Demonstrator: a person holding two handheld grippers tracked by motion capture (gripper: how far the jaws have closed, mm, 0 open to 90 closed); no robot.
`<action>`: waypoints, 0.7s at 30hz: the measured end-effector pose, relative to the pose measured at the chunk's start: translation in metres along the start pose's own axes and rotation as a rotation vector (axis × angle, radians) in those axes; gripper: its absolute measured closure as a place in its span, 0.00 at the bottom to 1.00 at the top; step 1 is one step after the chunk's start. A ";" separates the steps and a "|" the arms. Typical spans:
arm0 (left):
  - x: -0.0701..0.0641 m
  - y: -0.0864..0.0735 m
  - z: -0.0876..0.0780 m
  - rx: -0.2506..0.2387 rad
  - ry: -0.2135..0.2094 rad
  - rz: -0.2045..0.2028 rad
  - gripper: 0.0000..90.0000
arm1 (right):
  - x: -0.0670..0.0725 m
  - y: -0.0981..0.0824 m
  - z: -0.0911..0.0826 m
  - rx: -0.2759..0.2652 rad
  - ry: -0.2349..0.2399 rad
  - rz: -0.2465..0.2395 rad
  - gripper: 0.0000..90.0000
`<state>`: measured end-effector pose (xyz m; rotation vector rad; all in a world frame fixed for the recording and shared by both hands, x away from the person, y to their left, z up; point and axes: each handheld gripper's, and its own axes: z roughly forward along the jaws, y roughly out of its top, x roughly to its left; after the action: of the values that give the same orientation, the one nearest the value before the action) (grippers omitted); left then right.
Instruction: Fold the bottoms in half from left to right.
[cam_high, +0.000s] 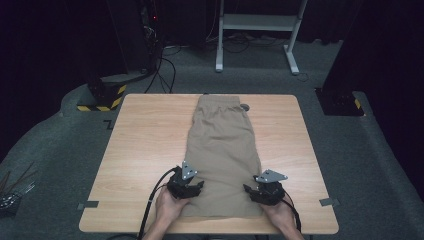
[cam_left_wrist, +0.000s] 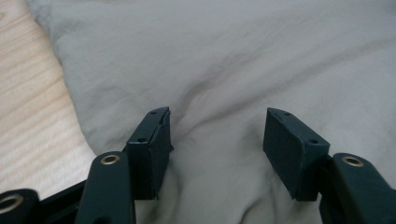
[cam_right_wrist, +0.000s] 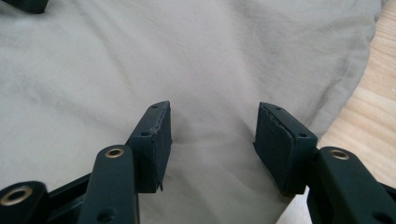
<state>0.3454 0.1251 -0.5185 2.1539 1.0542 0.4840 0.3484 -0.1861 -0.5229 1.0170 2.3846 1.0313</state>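
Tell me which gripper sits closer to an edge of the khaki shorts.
The left gripper. It sits at the left edge of the khaki shorts, partly over the wooden table, while the right gripper sits farther in over the cloth.

You see a wooden table on grey carpet, a white frame beyond its far edge and black cables past its far-left corner.

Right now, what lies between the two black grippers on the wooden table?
In the high view, only smooth beige shorts fabric spans from left gripper to right gripper.
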 end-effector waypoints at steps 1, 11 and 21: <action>-0.002 -0.003 -0.004 0.008 -0.003 -0.008 0.46 | 0.002 -0.004 -0.004 -0.003 0.013 -0.005 0.51; 0.008 0.021 0.005 -0.018 0.031 -0.022 0.44 | -0.013 0.019 0.004 -0.006 -0.036 0.051 0.52; 0.014 0.011 0.013 -0.010 0.047 -0.031 0.44 | -0.015 0.011 0.009 0.028 -0.031 0.050 0.52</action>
<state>0.3679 0.1258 -0.5192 2.1231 1.1070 0.5267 0.3686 -0.1880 -0.5204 1.0992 2.3666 0.9946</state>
